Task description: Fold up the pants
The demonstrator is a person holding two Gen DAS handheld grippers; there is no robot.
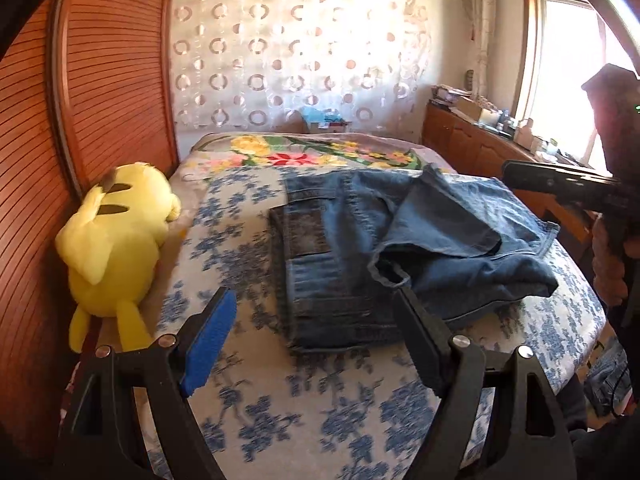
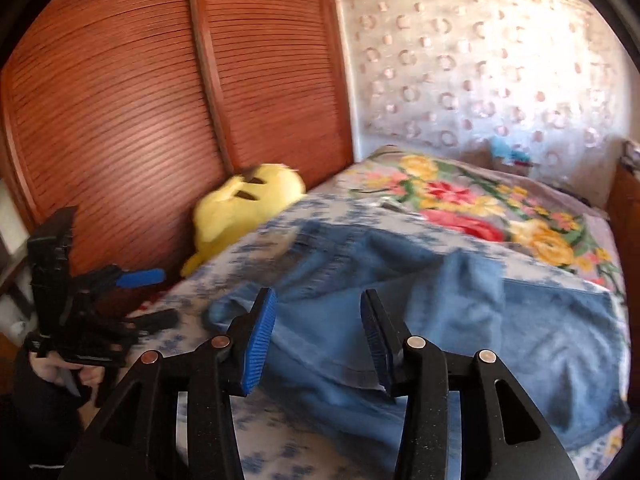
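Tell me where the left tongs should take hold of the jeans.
Probably the leg cuff that sticks up just ahead of the open left tongs. Come straight forward from the near side: its hem stands proud of the folded jeans, so a pad could slide under.

A bright yellow plush toy with dark stripes on its back [image 1: 116, 240] lies at the edge of the bed, against a reddish-brown slatted wooden door [image 1: 116, 60]. The bed carries a white cover printed with blue flowers [image 1: 240, 248], and beyond it lies a blanket with large red, yellow and pink blossoms [image 2: 480, 208]. A sheer white curtain patterned with rings [image 1: 296, 52] hangs behind. A low wooden cabinet cluttered with small items [image 1: 472, 136] stands beneath a bright window [image 1: 568, 68].
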